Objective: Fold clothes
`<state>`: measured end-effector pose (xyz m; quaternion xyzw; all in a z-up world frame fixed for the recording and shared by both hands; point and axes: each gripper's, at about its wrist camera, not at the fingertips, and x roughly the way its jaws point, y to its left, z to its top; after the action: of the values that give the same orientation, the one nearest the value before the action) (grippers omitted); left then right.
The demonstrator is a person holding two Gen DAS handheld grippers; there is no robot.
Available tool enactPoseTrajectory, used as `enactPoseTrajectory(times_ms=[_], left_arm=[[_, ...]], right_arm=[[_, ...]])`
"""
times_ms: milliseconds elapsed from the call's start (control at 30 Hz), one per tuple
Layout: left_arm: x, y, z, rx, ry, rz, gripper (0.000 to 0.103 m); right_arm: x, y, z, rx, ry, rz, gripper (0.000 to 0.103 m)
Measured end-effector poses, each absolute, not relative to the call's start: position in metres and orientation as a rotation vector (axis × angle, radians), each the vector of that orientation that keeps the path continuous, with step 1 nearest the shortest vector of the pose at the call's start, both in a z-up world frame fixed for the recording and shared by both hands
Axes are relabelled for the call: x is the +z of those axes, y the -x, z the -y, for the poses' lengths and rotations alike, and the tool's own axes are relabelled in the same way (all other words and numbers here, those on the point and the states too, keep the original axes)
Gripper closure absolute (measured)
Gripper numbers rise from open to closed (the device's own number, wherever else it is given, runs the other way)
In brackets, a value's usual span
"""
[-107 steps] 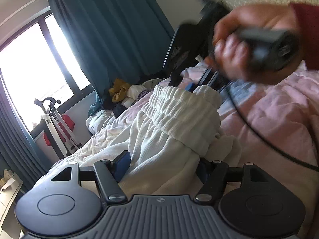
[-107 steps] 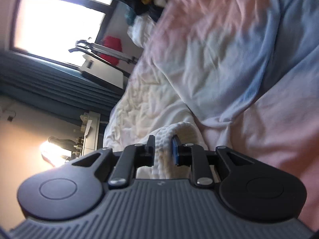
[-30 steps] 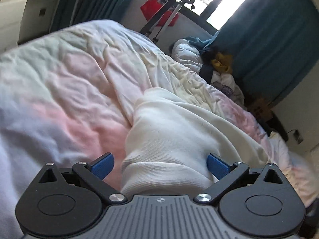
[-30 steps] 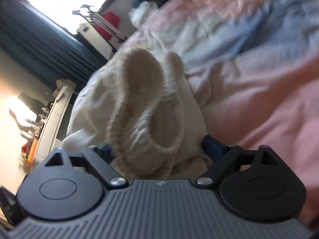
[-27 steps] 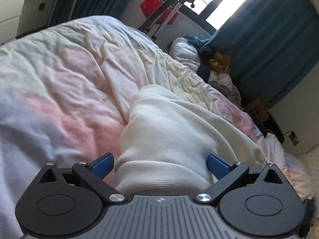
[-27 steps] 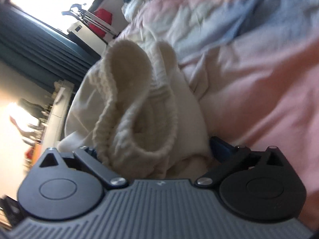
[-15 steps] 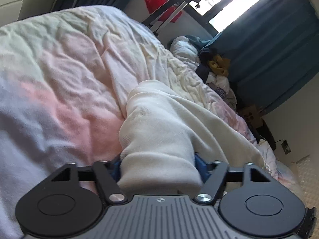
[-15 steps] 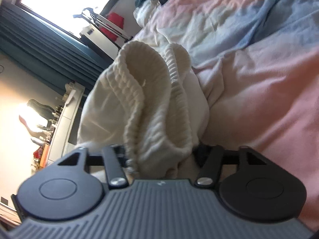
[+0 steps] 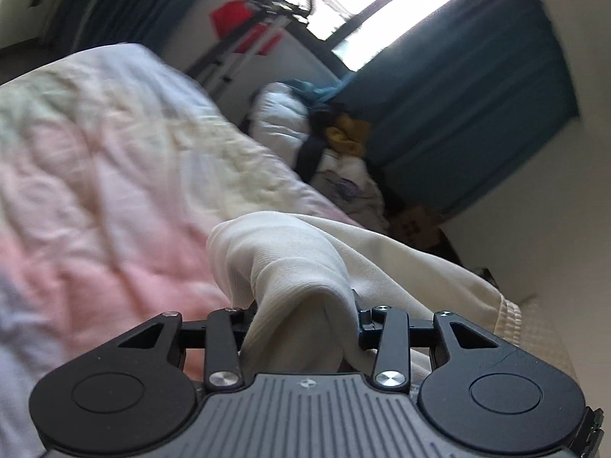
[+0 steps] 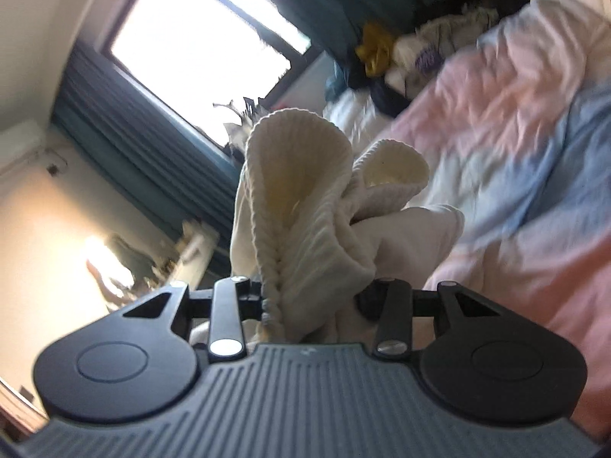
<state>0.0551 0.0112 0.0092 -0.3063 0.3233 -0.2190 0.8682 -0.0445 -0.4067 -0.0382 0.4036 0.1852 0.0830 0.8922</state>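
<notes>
Honestly, my left gripper (image 9: 301, 324) and right gripper (image 10: 313, 299) are closing on the bunched cream garment (image 10: 305, 206) at lower centre, whose thick folds could slip free.

Two grippers show, the left gripper (image 9: 303, 315) and the right gripper (image 10: 311, 299), with one cream garment (image 9: 290, 263) between them. There is one bed (image 9: 95, 191), one window (image 10: 198, 45), one pile of clothes (image 9: 336, 141) beyond it.
</notes>
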Motion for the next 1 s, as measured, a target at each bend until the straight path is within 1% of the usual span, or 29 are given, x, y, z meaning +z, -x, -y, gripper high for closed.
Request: enactPoseTrajectory(times_ms=[100, 233, 367, 533, 600, 700, 767, 900, 1000], left_arm=[[0.025, -0.068, 0.041, -0.531, 0.606, -0.641, 0.061], [0.032, -0.092, 0.136, -0.653, 0.588, -0.653, 0.060], [0.021, -0.111, 0.238, -0.773, 0.581, -0.675, 0.060], [-0.015, -0.131, 0.361, -0.915, 0.563, -0.749, 0.060], [-0.034, -0.135, 0.398, -0.947, 0.527, -0.781, 0.060], [-0.064, -0.142, 0.452, -0.992, 0.472, -0.830, 0.060], [-0.088, -0.144, 0.473, -0.989, 0.436, -0.881, 0.060], [-0.134, -0.152, 0.486, -0.997, 0.388, -0.933, 0.057], [-0.155, -0.155, 0.487, -1.022, 0.350, -0.922, 0.051]], right_arm=[[-0.026, 0.054, 0.445, 0.136, -0.840, -0.320, 0.060], [-0.013, 0.069, 0.508, 0.068, -0.832, -0.245, 0.060], [-0.010, 0.087, 0.581, -0.037, -0.822, -0.189, 0.060], [-0.022, 0.107, 0.666, -0.185, -0.749, -0.167, 0.060], [-0.032, 0.112, 0.692, -0.231, -0.728, -0.178, 0.060], [-0.061, 0.117, 0.726, -0.285, -0.767, -0.228, 0.060], [-0.082, 0.121, 0.748, -0.321, -0.796, -0.262, 0.060], [-0.143, 0.115, 0.768, -0.357, -0.929, -0.422, 0.060], [-0.175, 0.115, 0.772, -0.349, -0.975, -0.443, 0.059]])
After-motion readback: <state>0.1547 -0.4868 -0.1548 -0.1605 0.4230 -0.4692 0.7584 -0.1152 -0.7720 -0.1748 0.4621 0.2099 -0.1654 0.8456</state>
